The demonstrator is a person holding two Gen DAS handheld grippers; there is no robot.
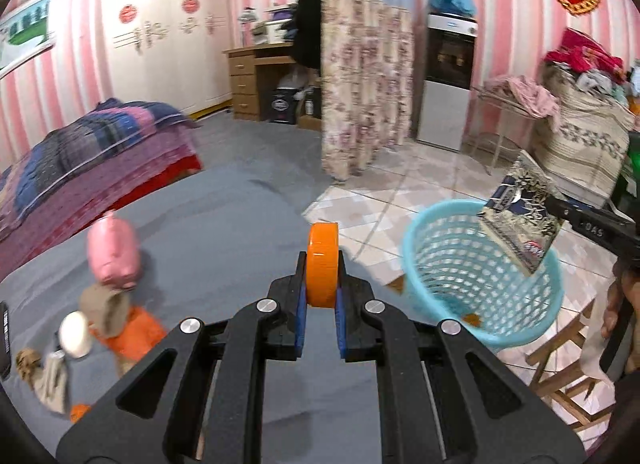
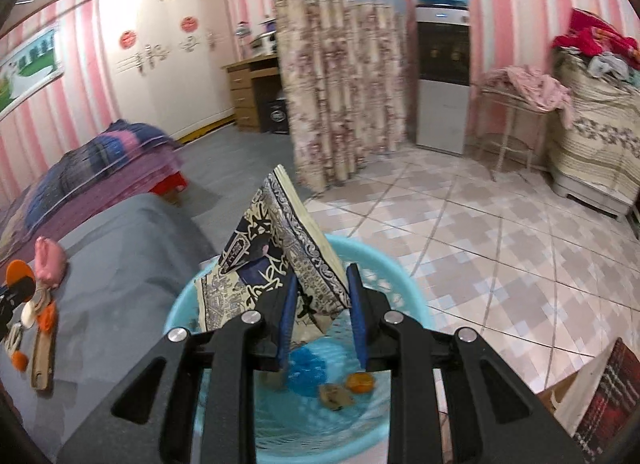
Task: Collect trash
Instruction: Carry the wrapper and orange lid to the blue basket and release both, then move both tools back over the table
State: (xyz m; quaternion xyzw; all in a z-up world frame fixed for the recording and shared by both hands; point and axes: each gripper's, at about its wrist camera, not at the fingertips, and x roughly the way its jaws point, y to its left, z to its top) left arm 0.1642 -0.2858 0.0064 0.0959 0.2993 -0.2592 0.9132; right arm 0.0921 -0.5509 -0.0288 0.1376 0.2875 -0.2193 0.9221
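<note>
My left gripper (image 1: 322,278) is shut on an orange round lid (image 1: 322,260), held on edge above the grey bed. To its right stands a light blue mesh basket (image 1: 440,206) on the tiled floor. My right gripper (image 2: 323,276) is shut on a flat packet (image 2: 276,252) with a blue and cream pattern, directly over the basket (image 2: 412,292). The left wrist view shows that packet (image 1: 520,220) above the basket's right rim. An orange scrap (image 2: 360,382), a brown bit (image 2: 335,396) and a blue scrap (image 2: 308,368) lie in the basket's bottom.
On the grey bed (image 1: 224,224) lie a pink pig figure (image 1: 114,256), a white oval thing (image 1: 75,334), orange scraps (image 1: 132,334) and crumpled brown bits (image 1: 48,378). A wooden stool (image 1: 560,364) stands by the basket. A floral curtain (image 1: 360,84) and a water dispenser (image 1: 448,76) stand farther back.
</note>
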